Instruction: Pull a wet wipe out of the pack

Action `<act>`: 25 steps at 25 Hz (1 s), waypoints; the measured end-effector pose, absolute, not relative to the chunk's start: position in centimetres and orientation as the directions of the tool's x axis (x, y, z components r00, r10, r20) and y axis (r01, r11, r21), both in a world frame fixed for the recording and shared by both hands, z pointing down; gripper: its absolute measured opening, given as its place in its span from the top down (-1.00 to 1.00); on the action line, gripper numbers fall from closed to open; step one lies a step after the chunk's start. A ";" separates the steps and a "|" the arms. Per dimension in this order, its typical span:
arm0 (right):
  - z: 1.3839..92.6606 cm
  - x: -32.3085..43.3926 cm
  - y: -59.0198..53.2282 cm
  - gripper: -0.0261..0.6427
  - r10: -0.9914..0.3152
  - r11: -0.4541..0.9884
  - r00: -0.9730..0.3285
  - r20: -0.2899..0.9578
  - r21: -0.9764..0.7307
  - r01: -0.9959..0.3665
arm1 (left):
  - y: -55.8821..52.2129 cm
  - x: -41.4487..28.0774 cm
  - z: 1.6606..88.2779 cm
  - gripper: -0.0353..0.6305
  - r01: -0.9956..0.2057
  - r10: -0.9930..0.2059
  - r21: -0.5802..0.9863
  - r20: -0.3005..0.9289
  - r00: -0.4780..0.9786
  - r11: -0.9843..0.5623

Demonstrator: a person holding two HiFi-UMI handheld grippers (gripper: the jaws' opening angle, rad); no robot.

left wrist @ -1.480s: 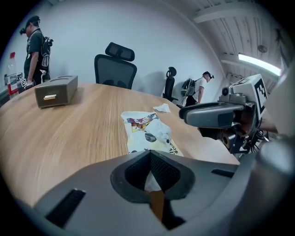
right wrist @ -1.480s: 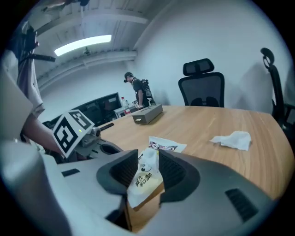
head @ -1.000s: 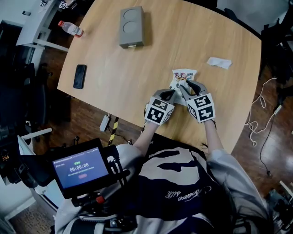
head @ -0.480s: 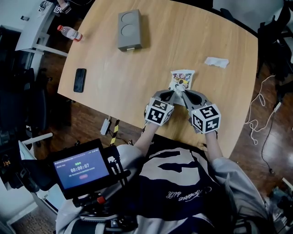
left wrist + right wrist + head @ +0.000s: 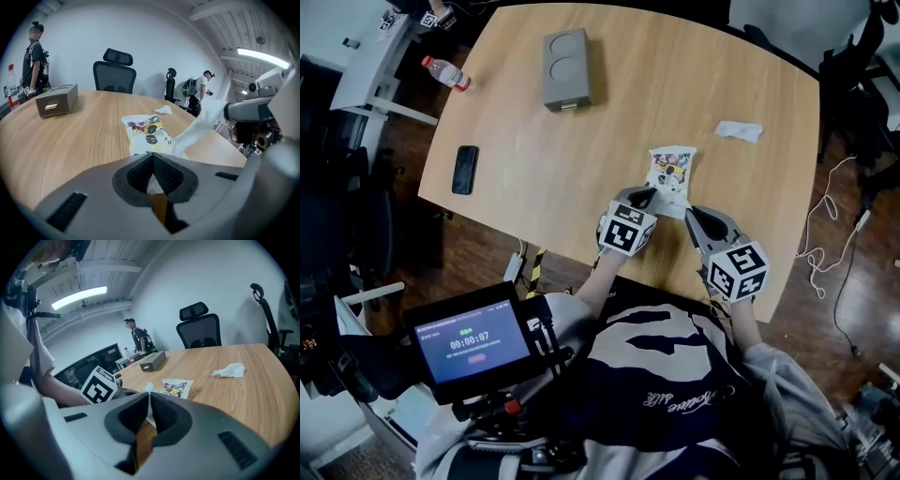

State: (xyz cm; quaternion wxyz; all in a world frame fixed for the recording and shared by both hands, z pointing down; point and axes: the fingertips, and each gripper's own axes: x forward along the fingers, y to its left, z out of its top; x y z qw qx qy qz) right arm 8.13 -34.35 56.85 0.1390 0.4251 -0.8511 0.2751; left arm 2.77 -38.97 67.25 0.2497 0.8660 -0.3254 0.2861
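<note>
The wet wipe pack (image 5: 671,167), a flat packet with a cartoon print, lies on the wooden table (image 5: 581,150) near its front edge. My left gripper (image 5: 642,196) is shut on the pack's near edge and pins it down. My right gripper (image 5: 690,215) is shut on a white wet wipe (image 5: 199,126) and hangs raised, back from the pack. The wipe stretches taut from the pack's opening to the right jaws. In the right gripper view the wipe (image 5: 148,388) shows as a white tip between the shut pads, with the pack (image 5: 176,387) beyond.
A crumpled white wipe (image 5: 739,130) lies at the table's right. A grey box (image 5: 566,67) stands far back, a black phone (image 5: 465,169) at the left edge, a water bottle (image 5: 444,72) at the far left corner. Office chairs and people stand beyond the table.
My right gripper closed on the wipe at the pack, then drew back toward the person and upward, pulling the wipe out in a long strip. The left gripper and the pack stayed put.
</note>
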 end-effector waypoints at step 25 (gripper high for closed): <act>52.0 4.2 -17.6 0.89 -0.826 0.230 -0.420 0.374 -0.457 -0.859 | -20.7 -10.6 51.0 0.88 -0.423 -0.380 0.546 0.196 0.904 -0.724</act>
